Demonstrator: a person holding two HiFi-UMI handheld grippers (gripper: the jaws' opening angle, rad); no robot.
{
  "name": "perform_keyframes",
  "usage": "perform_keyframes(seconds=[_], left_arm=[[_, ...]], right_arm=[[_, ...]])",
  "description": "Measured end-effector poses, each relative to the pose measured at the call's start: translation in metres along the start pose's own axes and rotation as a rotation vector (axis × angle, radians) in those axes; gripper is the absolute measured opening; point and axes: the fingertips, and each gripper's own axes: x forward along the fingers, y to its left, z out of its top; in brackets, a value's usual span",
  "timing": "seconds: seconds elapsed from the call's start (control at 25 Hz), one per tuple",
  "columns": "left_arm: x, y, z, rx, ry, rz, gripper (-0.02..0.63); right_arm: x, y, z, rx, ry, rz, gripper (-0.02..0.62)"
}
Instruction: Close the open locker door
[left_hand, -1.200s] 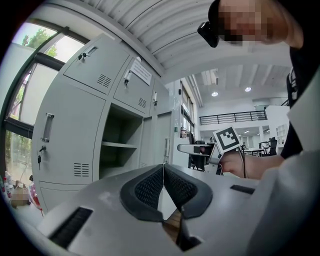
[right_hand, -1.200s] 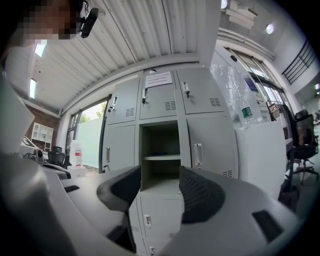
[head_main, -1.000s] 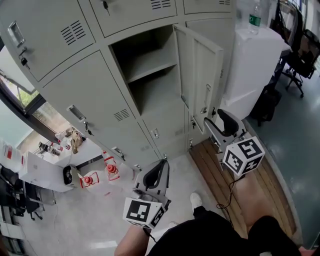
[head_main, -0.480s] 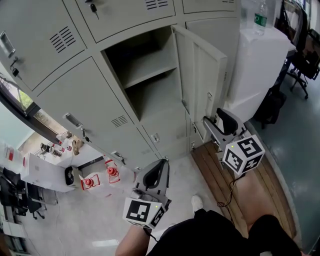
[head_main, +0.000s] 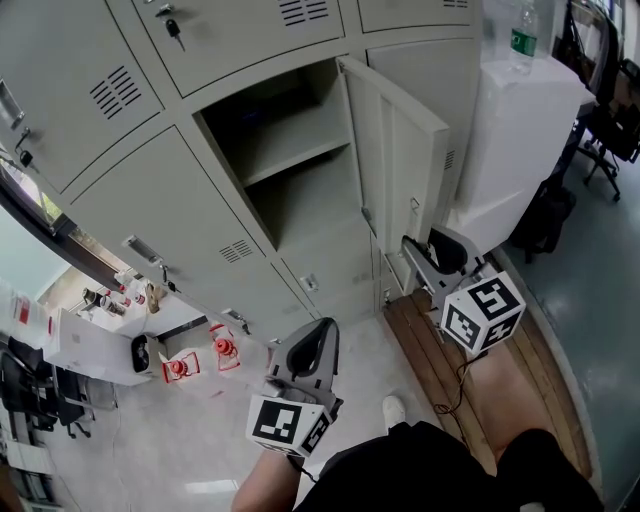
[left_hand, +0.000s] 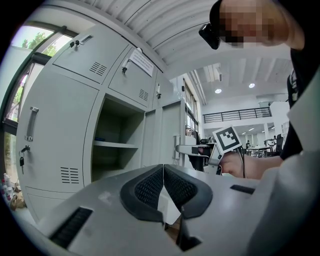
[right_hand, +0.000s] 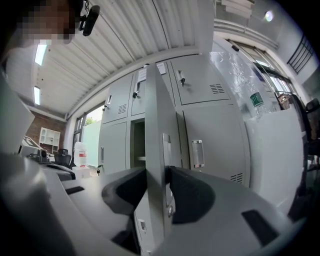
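Observation:
The open locker door (head_main: 400, 160) swings out to the right of its empty shelved compartment (head_main: 290, 150). My right gripper (head_main: 420, 250) is at the door's lower free edge. In the right gripper view the door (right_hand: 155, 125) runs edge-on between the jaws of my right gripper (right_hand: 157, 172). The jaws are closing, and both pads touch the panel beside its handle plate (right_hand: 165, 150). My left gripper (head_main: 318, 335) hangs low in front of the lockers. It (left_hand: 163, 167) is shut with nothing in it.
A white cabinet (head_main: 520, 130) with a bottle (head_main: 521, 35) on top stands right of the lockers, close behind the open door. A wooden platform (head_main: 450, 370) lies below my right gripper. Red items (head_main: 225, 350) sit on the floor at left. An office chair (head_main: 600, 110) is far right.
My right gripper has moved a little up and left onto the door's edge, and its jaws have narrowed around it. The left gripper has stayed where it was.

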Motion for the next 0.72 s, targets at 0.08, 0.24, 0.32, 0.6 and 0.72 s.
perform_keyframes(seconds=[0.08, 0.24, 0.32, 0.6, 0.72], left_arm=[[0.003, 0.0, 0.001, 0.001, -0.001, 0.004, 0.017], [0.01, -0.001, 0.003, -0.001, -0.006, 0.011, 0.017], [0.013, -0.003, 0.005, -0.006, -0.006, 0.011, 0.017], [0.021, -0.005, 0.003, -0.006, -0.003, 0.019, 0.017], [0.023, -0.004, 0.003, -0.003, -0.002, 0.031, 0.017]], right_arm=[[0.001, 0.003, 0.0, -0.015, 0.001, 0.014, 0.19], [0.003, 0.008, 0.0, -0.022, 0.008, 0.036, 0.19], [0.003, 0.008, 0.0, -0.025, 0.01, 0.04, 0.191], [0.006, 0.016, 0.0, -0.042, 0.012, 0.107, 0.195], [0.009, 0.023, 0.0, -0.037, 0.002, 0.14, 0.198]])
